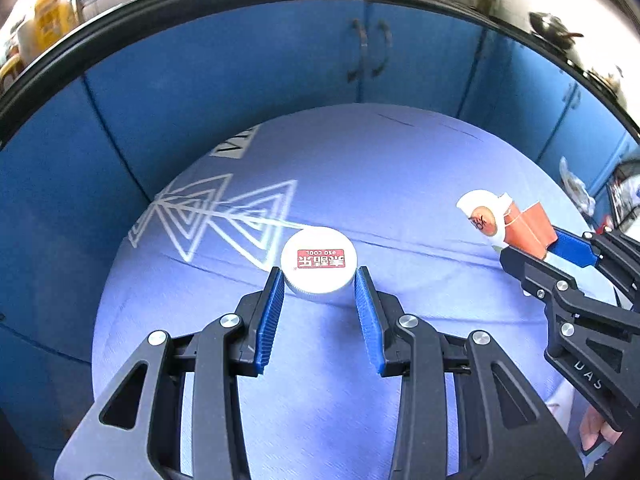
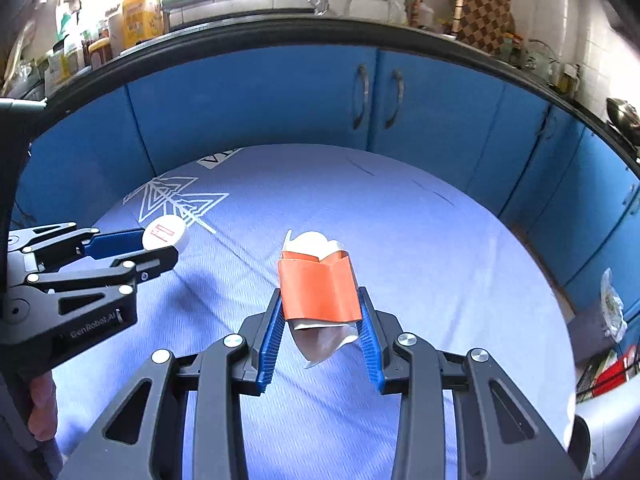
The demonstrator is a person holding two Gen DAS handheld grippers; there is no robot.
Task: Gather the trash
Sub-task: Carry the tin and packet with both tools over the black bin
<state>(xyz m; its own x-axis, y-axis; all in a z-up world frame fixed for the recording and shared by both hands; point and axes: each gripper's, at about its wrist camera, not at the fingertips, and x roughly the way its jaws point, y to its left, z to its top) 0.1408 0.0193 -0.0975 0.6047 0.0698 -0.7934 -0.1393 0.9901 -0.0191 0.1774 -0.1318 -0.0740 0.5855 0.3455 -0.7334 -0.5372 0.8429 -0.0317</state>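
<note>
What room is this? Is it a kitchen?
Probably a kitchen at home. Blue cupboards with handles run under a dark counter crowded with bottles and jars, a pan sits on it, and a checked cloth hangs by the tiled wall.

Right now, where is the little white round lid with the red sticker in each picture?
Left wrist view: the white lid sits in the middle, pinched between the left hand-held gripper's blue pads.
Right wrist view: the same lid is at the left edge, at that gripper's tip.
Shared landmark: the white triangle pattern on the blue cloth, just behind the lid.
</note>
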